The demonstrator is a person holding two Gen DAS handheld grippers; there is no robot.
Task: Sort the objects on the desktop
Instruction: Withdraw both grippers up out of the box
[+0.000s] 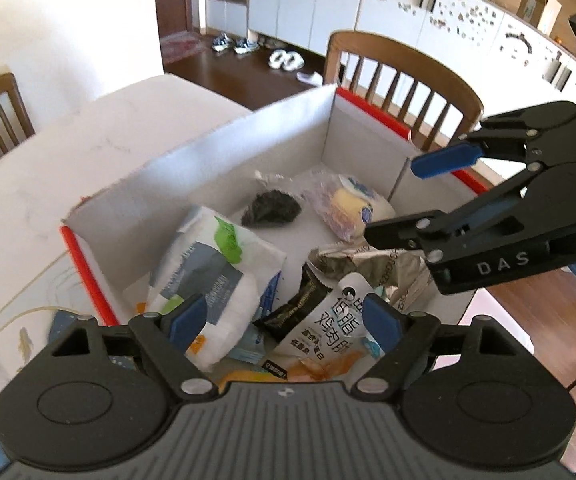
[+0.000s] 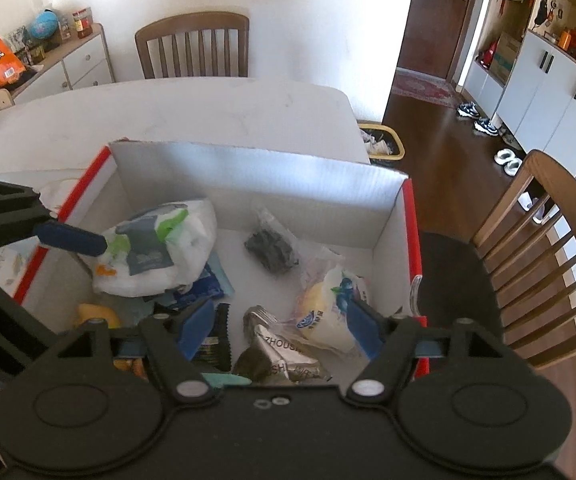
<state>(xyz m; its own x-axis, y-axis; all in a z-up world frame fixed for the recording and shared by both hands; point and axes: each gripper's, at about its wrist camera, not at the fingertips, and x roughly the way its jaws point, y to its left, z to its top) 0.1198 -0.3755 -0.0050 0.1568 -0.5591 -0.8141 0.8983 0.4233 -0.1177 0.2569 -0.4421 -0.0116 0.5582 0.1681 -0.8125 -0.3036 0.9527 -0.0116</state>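
Observation:
A white cardboard box with red edges point(image 1: 248, 136) point(image 2: 248, 168) stands on the white table and holds several snack packs. Inside lie a white-green pack point(image 1: 216, 264) point(image 2: 160, 252), a black lump in clear wrap point(image 1: 272, 208) point(image 2: 270, 250), a yellow pastry in a wrapper point(image 1: 352, 208) point(image 2: 328, 312), a silver foil pack point(image 1: 372, 268) point(image 2: 284, 356) and a white sausage pack point(image 1: 328, 320). My left gripper point(image 1: 286, 322) is open and empty over the box's near side. My right gripper point(image 2: 280, 330) is open and empty over the foil pack; it also shows in the left wrist view point(image 1: 404, 196).
Wooden chairs point(image 1: 400, 80) point(image 2: 192, 44) point(image 2: 540, 256) stand around the table point(image 1: 48, 168) point(image 2: 208, 112). A yellow waste bin point(image 2: 384, 142) sits on the floor beyond the table. A sideboard with jars and a snack bag point(image 2: 40, 60) is at the far left.

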